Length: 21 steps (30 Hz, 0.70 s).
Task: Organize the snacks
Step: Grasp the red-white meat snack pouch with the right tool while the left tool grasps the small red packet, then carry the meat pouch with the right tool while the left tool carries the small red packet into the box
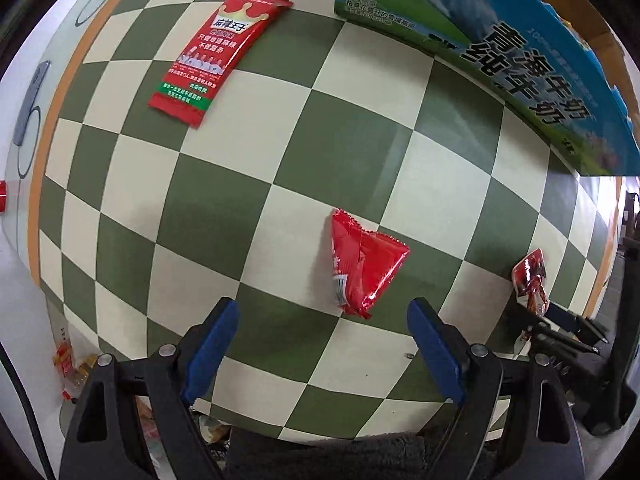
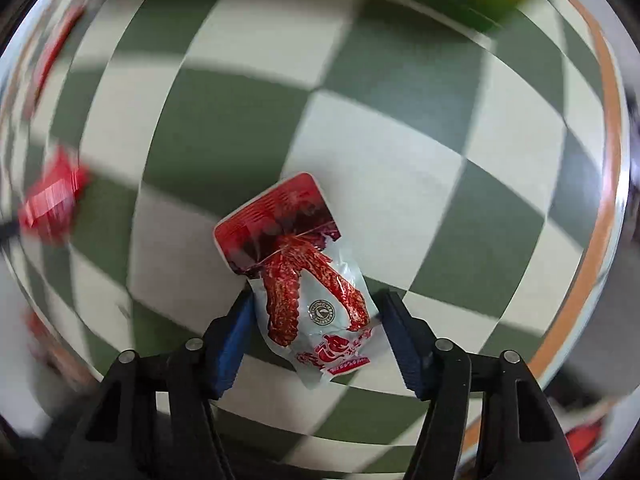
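Note:
My left gripper [image 1: 323, 312] is open above the checkered cloth, with a crumpled red snack packet [image 1: 362, 262] lying just ahead between its blue fingers. A long red spicy-strip packet [image 1: 216, 58] lies flat at the far left. My right gripper [image 2: 316, 312] is shut on a red-and-white meat snack pack [image 2: 308, 272], held above the cloth while the background blurs. That pack and the right gripper also show at the right edge of the left wrist view [image 1: 530, 280]. The crumpled red packet shows blurred at the left of the right wrist view [image 2: 52, 204].
A blue-green milk carton box [image 1: 500, 44] stands at the far right of the green-and-cream checkered cloth [image 1: 240, 200]. The round table has an orange rim [image 2: 608, 152]. More snack packets [image 1: 70, 368] lie below the table's left edge.

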Each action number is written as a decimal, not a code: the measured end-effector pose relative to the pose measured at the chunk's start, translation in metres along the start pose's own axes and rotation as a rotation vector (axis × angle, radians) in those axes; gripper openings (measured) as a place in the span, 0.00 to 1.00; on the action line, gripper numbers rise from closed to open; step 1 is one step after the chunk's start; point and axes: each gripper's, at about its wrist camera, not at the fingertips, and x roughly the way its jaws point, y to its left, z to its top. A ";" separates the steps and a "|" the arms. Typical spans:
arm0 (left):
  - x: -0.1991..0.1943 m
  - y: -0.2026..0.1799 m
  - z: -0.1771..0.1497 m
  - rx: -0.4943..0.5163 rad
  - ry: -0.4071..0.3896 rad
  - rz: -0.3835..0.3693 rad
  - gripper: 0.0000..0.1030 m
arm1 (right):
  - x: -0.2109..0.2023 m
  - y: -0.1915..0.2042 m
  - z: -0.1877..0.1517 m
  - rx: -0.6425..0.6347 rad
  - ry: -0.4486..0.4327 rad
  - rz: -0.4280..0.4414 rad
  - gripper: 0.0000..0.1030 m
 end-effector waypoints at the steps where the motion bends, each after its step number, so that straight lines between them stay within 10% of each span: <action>1: 0.002 0.000 0.002 -0.001 0.008 -0.001 0.84 | -0.002 -0.009 -0.002 0.057 -0.011 0.035 0.62; 12: 0.050 -0.004 0.025 0.045 0.104 0.012 0.83 | -0.010 -0.065 -0.018 0.289 -0.034 0.185 0.61; 17: 0.049 -0.007 0.023 0.048 0.076 0.011 0.36 | -0.008 -0.065 -0.025 0.280 -0.030 0.186 0.61; 21: 0.043 -0.012 0.015 0.059 0.059 0.019 0.35 | -0.008 -0.058 -0.005 0.262 -0.032 0.187 0.60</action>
